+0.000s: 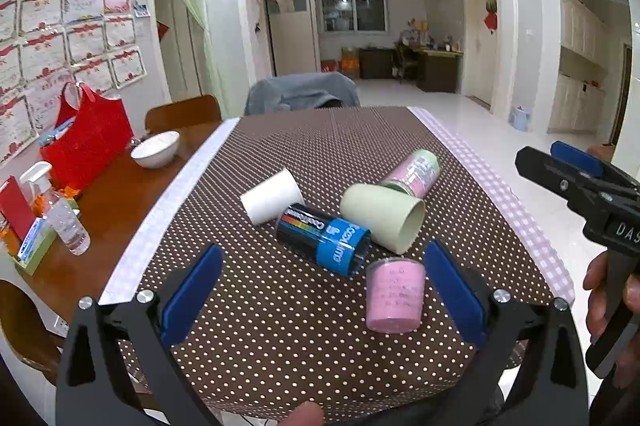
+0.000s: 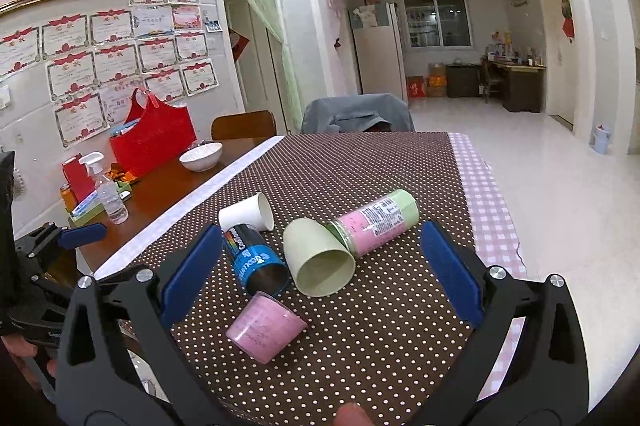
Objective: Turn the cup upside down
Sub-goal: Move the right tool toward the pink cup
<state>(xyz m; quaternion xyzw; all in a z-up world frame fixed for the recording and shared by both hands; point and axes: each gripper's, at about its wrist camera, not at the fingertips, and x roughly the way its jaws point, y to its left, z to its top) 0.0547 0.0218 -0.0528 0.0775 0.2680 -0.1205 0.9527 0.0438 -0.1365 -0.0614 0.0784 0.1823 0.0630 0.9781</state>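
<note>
We hold both tools wide open and empty above the near edge of the table (image 2: 476, 182): the left tool (image 1: 324, 290) and the right tool (image 2: 320, 272).

The cluster is tight, and that is the risk. The pale green cup (image 2: 320, 258) lies on its side, touching the blue-and-black cup (image 2: 256, 258) on one flank and the pink-and-green can (image 2: 376, 222) behind. A finger coming in beside it could knock a neighbour rolling, or the cup itself could roll away on its round wall before we close.

Its long axis lies flat on the table, its mouth pointing toward us and a little right and its base away. The pink cup (image 2: 266, 330) already stands mouth down nearest us; the white paper cup (image 2: 248, 212) lies on its side farther back.
</note>
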